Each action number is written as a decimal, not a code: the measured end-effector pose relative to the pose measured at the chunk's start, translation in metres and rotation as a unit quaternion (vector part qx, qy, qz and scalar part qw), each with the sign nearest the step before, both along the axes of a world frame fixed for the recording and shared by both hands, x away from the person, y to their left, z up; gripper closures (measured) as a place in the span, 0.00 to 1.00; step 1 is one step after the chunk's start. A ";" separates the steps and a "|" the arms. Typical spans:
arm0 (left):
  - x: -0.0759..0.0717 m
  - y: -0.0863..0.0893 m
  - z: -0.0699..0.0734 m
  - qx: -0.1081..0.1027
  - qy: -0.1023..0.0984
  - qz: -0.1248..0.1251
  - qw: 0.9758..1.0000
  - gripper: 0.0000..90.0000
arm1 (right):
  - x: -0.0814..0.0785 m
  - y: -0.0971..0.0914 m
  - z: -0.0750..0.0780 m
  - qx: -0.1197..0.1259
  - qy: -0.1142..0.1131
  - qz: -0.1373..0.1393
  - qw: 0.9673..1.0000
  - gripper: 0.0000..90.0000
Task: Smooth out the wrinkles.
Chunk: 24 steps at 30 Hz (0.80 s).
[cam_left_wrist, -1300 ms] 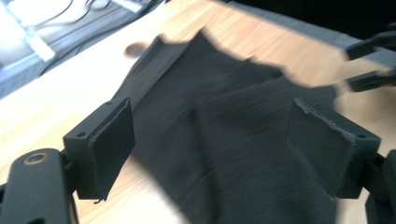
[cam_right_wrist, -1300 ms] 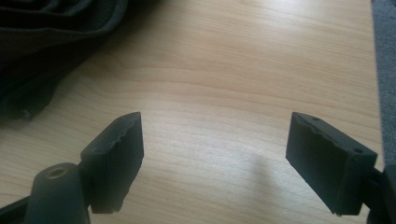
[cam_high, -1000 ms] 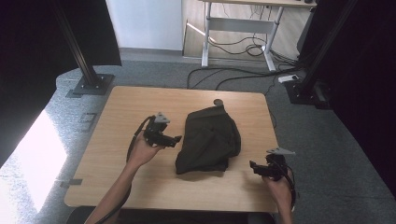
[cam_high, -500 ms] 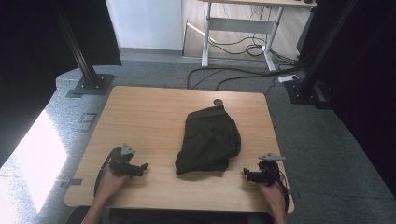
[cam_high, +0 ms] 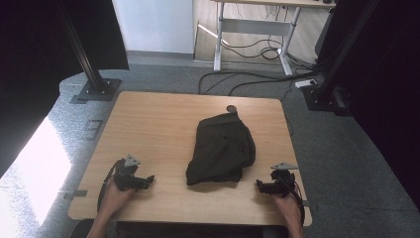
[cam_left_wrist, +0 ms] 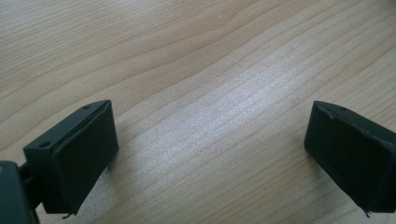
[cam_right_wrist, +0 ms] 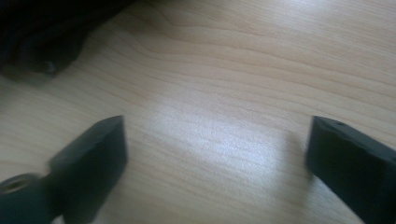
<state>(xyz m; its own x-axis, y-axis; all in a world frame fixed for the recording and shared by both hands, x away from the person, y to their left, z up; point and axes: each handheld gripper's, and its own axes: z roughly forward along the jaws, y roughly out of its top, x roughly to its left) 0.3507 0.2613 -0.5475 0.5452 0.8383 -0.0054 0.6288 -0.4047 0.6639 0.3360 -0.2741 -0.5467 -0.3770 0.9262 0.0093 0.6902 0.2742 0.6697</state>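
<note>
A dark folded garment (cam_high: 221, 148) lies in a heap on the middle of the wooden table (cam_high: 163, 119). My left gripper (cam_high: 148, 180) rests low near the front left edge, well left of the garment, pointing right. In the left gripper view, my left gripper (cam_left_wrist: 210, 154) is open over bare wood; its jaws have just closed in a touch and stay wide. My right gripper (cam_high: 258, 186) sits near the front right edge, just right of the garment's front corner. Its jaws have just been opening; my right gripper (cam_right_wrist: 215, 158) holds nothing, and the garment (cam_right_wrist: 42, 37) lies beyond its left jaw.
A small dark round thing (cam_high: 231, 108) lies on the table just behind the garment. Black stand bases (cam_high: 94, 91) (cam_high: 324, 96) sit on the floor at the far corners. Cables (cam_high: 257, 74) trail under a desk behind the table.
My left hand has drawn back from beside the garment to the front left of the table. My right hand has shifted slightly toward the front edge.
</note>
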 end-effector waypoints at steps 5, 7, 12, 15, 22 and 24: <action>0.000 0.000 0.000 0.000 0.000 0.000 1.000 0.03 | -0.005 0.003 0.023 0.023 -0.010 0.021 0.999 0.10; 0.000 0.000 0.000 0.000 0.000 0.000 1.000 0.03 | -0.002 0.013 0.044 0.026 -0.020 0.043 0.999 0.11; 0.000 0.000 0.000 0.000 0.000 0.000 1.000 0.03 | 0.010 0.035 0.072 0.043 -0.030 0.081 0.995 0.11; 0.000 0.000 0.000 0.000 0.000 0.000 1.000 0.03 | 0.020 0.053 0.089 0.040 -0.035 0.105 0.993 0.12; 0.000 0.000 0.000 0.000 0.000 0.000 1.000 0.03 | 0.044 0.092 0.118 0.047 -0.037 0.150 0.987 0.15; 0.000 0.000 0.000 0.000 0.000 0.000 1.000 0.03 | 0.053 0.105 0.127 0.046 -0.037 0.163 0.985 0.15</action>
<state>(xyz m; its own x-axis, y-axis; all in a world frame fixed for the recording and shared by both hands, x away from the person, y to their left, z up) 0.3507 0.2614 -0.5475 0.5456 0.8380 -0.0047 0.6286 -0.4056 0.6636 0.3888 -0.1687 -0.4201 -0.6564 0.7529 0.0487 0.5241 0.4086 0.7472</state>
